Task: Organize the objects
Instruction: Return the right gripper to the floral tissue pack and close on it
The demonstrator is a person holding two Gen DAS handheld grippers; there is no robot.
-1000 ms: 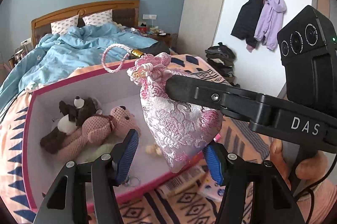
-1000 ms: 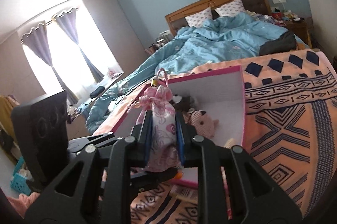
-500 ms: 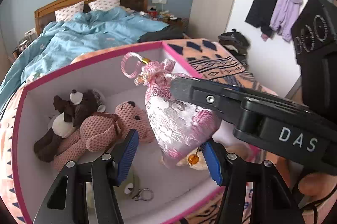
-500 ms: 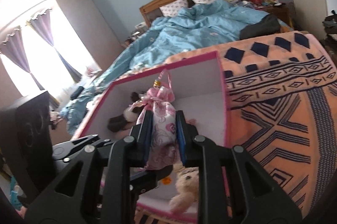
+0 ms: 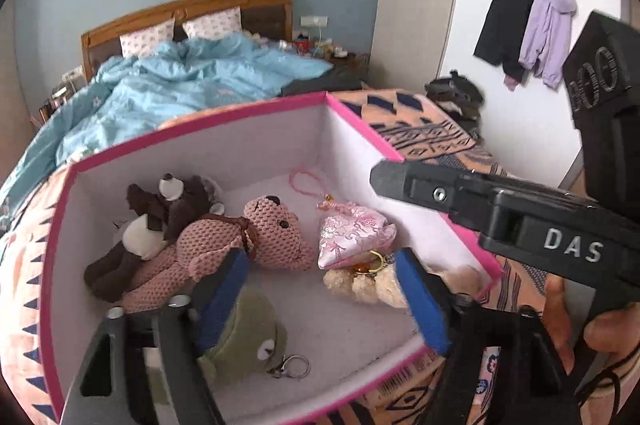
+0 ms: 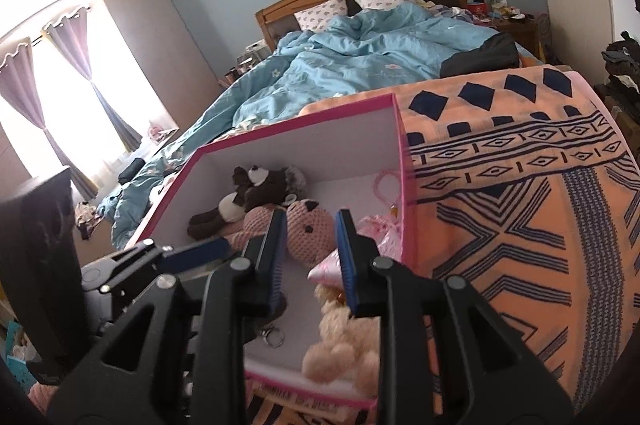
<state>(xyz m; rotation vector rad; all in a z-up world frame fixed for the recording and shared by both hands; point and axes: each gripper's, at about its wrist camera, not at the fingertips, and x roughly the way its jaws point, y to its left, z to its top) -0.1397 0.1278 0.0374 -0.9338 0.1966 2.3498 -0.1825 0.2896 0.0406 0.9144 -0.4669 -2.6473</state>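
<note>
A pink brocade pouch (image 5: 354,237) (image 6: 378,237) lies inside the white box with a pink rim (image 5: 200,131) (image 6: 296,127), beside a pink knitted bear (image 5: 248,245) (image 6: 310,229) and on a cream plush (image 5: 360,287) (image 6: 344,341). My right gripper (image 6: 312,259) hangs over the box; its jaws are opening and nothing is between the pads. In the left wrist view it reaches in from the right (image 5: 480,209). My left gripper (image 5: 322,299) is low over the box, its jaws opening wide and empty.
A brown and white plush (image 5: 160,221), a green plush (image 5: 248,337) and a keyring (image 5: 294,367) also lie in the box. The box rests on an orange patterned blanket (image 6: 520,185). A blue duvet (image 5: 180,85) lies behind, and coats (image 5: 528,25) hang on the right wall.
The pouch was pinched in the right gripper above the box; it now lies in the box. The right jaws have parted and the left jaws have widened. Both grippers sank toward the box.
</note>
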